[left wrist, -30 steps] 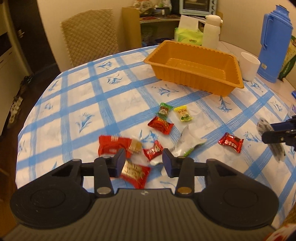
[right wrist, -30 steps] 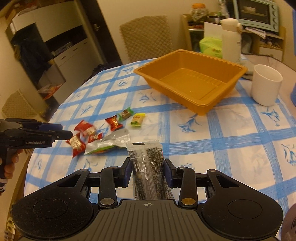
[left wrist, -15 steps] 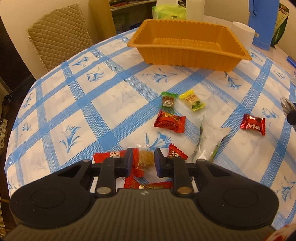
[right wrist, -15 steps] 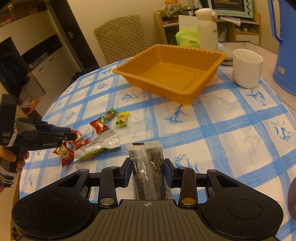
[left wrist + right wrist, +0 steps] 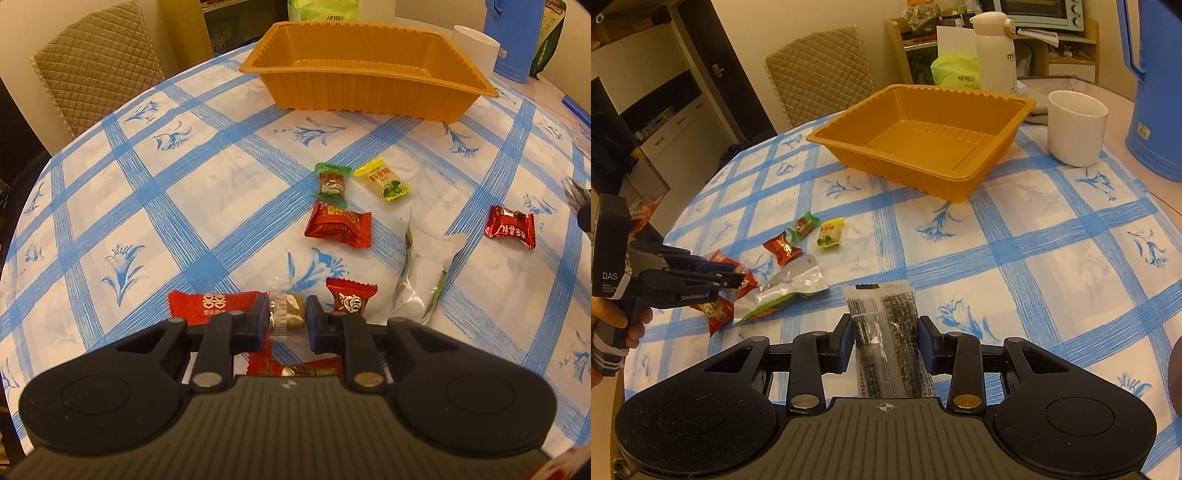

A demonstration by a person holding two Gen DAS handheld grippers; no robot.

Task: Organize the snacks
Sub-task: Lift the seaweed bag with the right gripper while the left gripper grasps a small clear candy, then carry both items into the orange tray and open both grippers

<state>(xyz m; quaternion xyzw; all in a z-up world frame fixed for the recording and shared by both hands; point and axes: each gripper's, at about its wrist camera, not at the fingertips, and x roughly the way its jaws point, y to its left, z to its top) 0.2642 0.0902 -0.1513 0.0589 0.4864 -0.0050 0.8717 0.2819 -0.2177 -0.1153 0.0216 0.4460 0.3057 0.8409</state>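
A round desk [image 5: 155, 206] under a white cloth with blue checks and flower prints fills both views. An empty orange ribbed plastic tray [image 5: 365, 70] sits upper centre, wrapped sweets scattered below it. The left hand-held gripper [image 5: 287, 317] pinches a clear-wrapped brown candy [image 5: 286, 312] (low centre). The right hand-held gripper [image 5: 884, 341] clamps a clear packet of dark seeds [image 5: 886, 332]. A quilted beige chair [image 5: 96, 62] stands upper left.

White cup [image 5: 1076, 127], blue jug [image 5: 1156, 92]
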